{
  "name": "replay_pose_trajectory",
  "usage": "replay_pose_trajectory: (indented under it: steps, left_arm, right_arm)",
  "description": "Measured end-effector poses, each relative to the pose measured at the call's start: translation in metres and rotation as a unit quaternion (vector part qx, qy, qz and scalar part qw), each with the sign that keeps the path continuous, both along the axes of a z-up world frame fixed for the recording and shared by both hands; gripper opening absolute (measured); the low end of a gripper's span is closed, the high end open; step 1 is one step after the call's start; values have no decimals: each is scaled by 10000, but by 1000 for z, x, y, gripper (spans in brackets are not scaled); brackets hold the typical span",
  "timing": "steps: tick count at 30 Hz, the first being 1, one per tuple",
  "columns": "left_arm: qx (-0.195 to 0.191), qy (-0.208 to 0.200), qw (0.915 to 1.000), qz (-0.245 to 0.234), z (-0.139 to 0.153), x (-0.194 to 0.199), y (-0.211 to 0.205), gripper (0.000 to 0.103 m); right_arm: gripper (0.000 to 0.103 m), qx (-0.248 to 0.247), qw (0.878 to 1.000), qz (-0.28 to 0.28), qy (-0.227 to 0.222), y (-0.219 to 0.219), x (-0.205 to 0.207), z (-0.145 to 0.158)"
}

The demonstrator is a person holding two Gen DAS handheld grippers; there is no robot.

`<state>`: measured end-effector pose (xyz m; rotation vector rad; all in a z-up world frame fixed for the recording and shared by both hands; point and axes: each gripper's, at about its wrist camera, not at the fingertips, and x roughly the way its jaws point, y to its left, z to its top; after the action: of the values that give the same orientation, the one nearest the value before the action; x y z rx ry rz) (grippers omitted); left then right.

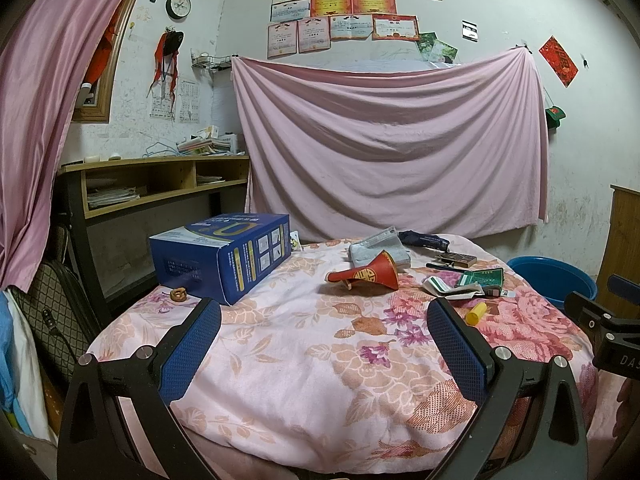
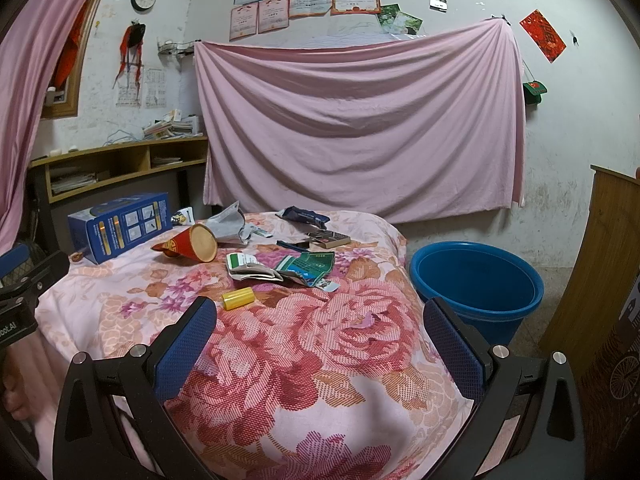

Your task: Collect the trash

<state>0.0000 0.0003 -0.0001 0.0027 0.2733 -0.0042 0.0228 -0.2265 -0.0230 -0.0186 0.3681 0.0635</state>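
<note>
Trash lies on a floral cloth point(image 1: 304, 360) point(image 2: 304, 364): a blue carton point(image 1: 224, 256) point(image 2: 120, 226), a red paper cone point(image 1: 370, 274) point(image 2: 192, 244), crumpled green-and-white wrappers point(image 1: 464, 282) point(image 2: 280, 268), a small yellow tube point(image 1: 476, 314) point(image 2: 239, 298), grey paper point(image 1: 380, 248) point(image 2: 230, 226) and a dark wrapper point(image 2: 304, 216). A blue bucket point(image 2: 476, 284) point(image 1: 552, 280) stands on the floor to the right. My left gripper point(image 1: 324, 320) is open above the near cloth. My right gripper point(image 2: 320, 320) is open too, just short of the yellow tube.
A small brown nut-like piece point(image 1: 179, 294) lies left of the carton. A flat dark box point(image 2: 328, 239) and a black pen point(image 2: 292, 246) lie near the far edge. A wooden shelf point(image 1: 160, 180) stands at left, a wooden panel point(image 2: 600, 272) at right, a pink sheet point(image 1: 392, 152) behind.
</note>
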Motion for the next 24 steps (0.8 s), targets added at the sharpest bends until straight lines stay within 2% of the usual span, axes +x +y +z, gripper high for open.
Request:
replay_pose_trajectory:
  steps: [24]
  left_arm:
    - [-10,7,10000,-7,1,2,-1,101]
  right_arm:
    - [103,31,10000,59,-13,2,-1,1]
